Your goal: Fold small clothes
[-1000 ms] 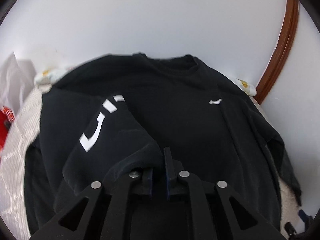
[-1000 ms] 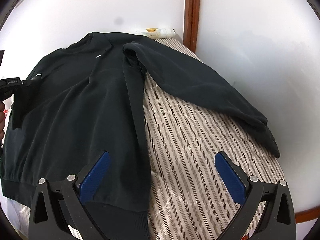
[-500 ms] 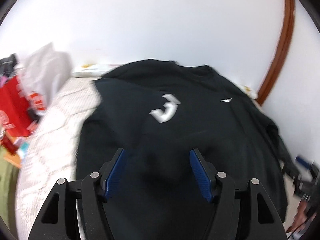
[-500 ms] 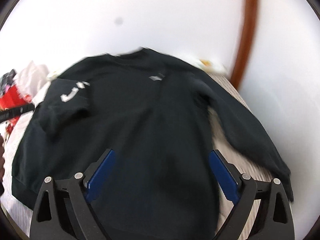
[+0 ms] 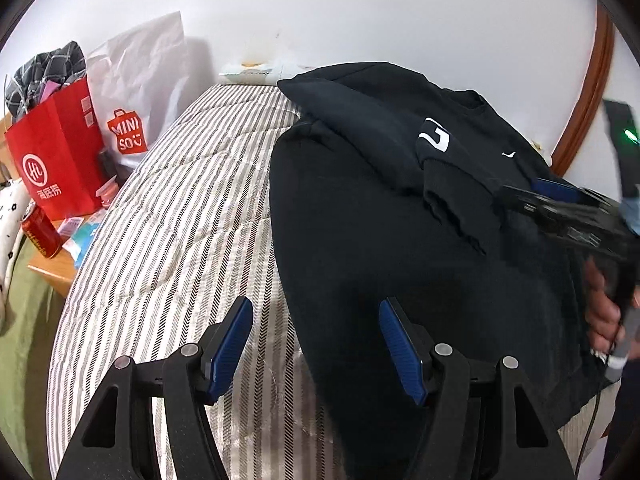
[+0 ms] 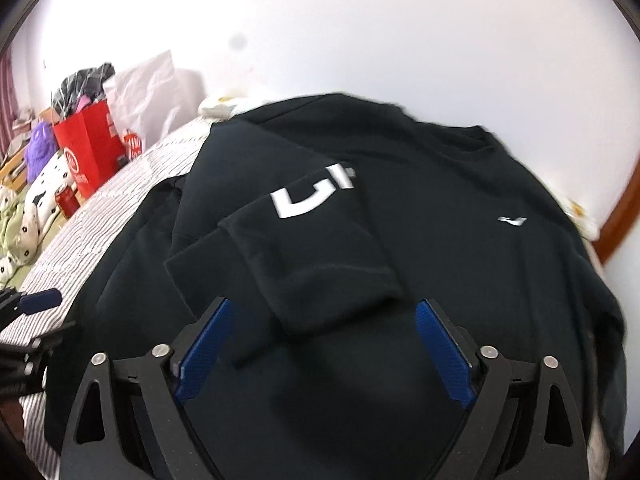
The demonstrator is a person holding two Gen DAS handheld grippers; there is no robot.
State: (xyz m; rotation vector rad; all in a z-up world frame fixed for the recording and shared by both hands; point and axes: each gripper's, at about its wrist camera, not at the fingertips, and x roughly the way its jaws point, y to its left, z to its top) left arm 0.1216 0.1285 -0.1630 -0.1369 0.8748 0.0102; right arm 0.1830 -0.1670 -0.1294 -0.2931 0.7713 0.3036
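Observation:
A black sweatshirt [image 5: 400, 248] lies face up on the striped mattress [image 5: 180, 240]. One sleeve [image 6: 320, 240], with a white print on it, is folded across the chest. My left gripper [image 5: 316, 308] is open above the garment's left edge, half over the mattress, with nothing in it. My right gripper [image 6: 324, 304] hovers over the folded sleeve's cuff with its jaws closing. The cuff lies between the blue pads [image 6: 204, 344], which do not press on it. In the left wrist view the right gripper [image 5: 560, 200] reaches in from the right, held by a hand [image 5: 604, 312].
Left of the bed stand a red paper bag [image 5: 60, 160], a white shopping bag [image 5: 140, 100] and a red can [image 5: 40, 232] on a wooden side table [image 5: 52, 276]. A white wall runs behind the bed. A brown wooden frame [image 5: 592, 92] stands at the right.
My left gripper let go of the printed sleeve, opened and drew back to the left. My right gripper swung left from the other sleeve to above the folded one, its jaws narrowing.

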